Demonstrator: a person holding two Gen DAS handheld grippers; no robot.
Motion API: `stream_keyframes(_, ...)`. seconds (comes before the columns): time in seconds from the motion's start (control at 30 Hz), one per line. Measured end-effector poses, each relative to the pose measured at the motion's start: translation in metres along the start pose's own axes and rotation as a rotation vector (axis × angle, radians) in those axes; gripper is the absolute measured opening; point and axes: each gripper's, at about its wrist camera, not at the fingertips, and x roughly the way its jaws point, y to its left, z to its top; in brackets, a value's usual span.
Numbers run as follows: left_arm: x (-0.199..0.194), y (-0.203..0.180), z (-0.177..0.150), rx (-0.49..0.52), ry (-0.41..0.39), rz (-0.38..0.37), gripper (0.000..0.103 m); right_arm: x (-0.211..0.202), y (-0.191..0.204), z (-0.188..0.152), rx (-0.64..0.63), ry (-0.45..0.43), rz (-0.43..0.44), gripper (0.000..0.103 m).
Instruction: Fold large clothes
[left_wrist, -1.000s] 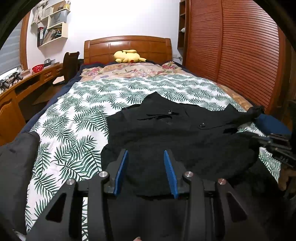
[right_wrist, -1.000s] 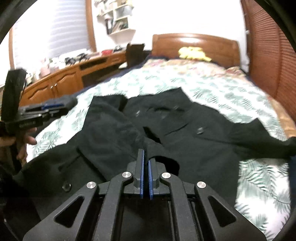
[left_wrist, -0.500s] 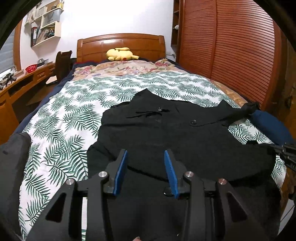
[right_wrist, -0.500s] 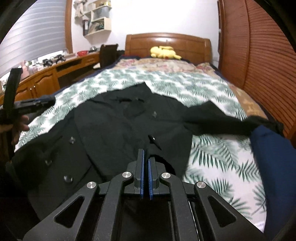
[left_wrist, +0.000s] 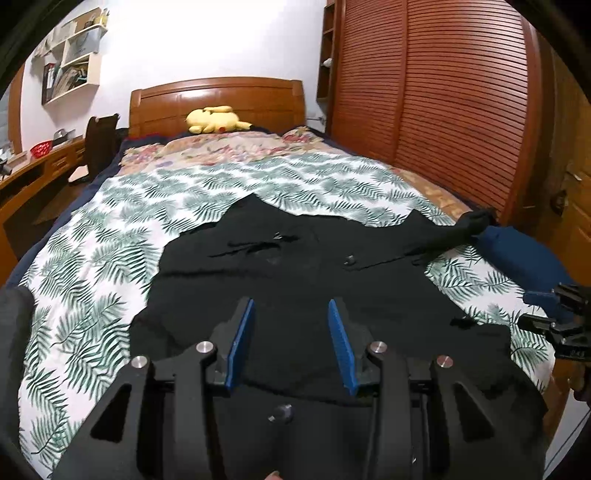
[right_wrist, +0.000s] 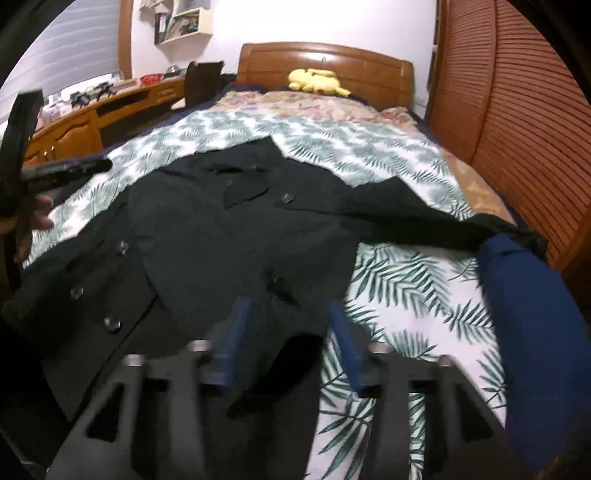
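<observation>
Both claws gape above matte black buttoned coat.

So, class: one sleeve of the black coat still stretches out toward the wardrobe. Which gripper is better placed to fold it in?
Probably the right gripper: it is open at the black coat's sleeve-side edge, with the sleeve ahead to its right.

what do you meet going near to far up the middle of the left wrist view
left tongs → black coat → leaf-print sheet → floral blanket → yellow plush → headboard
</observation>
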Motion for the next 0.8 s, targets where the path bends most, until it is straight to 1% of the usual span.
stream_keyframes(0.17,0.009,-0.019,0.005,0.036,-0.024,-0.015,0.04,0.014,-0.009,0.006,0.04,0.041,0.03,0.052)
stream_keyframes(0.3,0.014,-0.033,0.005,0.062,-0.03,-0.038,0.041,0.031,-0.008,0.001,0.049,0.075,0.04,0.052)
stream_keyframes(0.4,0.018,-0.042,0.006,0.08,-0.025,-0.048,0.041,0.043,-0.004,-0.005,0.053,0.104,0.067,0.052)
stream_keyframes(0.5,0.021,-0.048,0.005,0.089,-0.017,-0.053,0.041,0.059,0.008,-0.017,0.021,0.155,0.087,0.052)
stream_keyframes(0.6,0.025,-0.052,0.004,0.092,-0.009,-0.058,0.041,0.08,0.016,-0.034,-0.028,0.227,0.061,0.053)
stream_keyframes(0.67,0.026,-0.054,0.003,0.093,-0.008,-0.064,0.041,0.081,0.015,-0.038,-0.03,0.225,0.068,0.053)
stream_keyframes(0.8,0.027,-0.058,0.001,0.096,-0.011,-0.073,0.042,0.074,0.006,-0.034,-0.016,0.223,0.086,0.053)
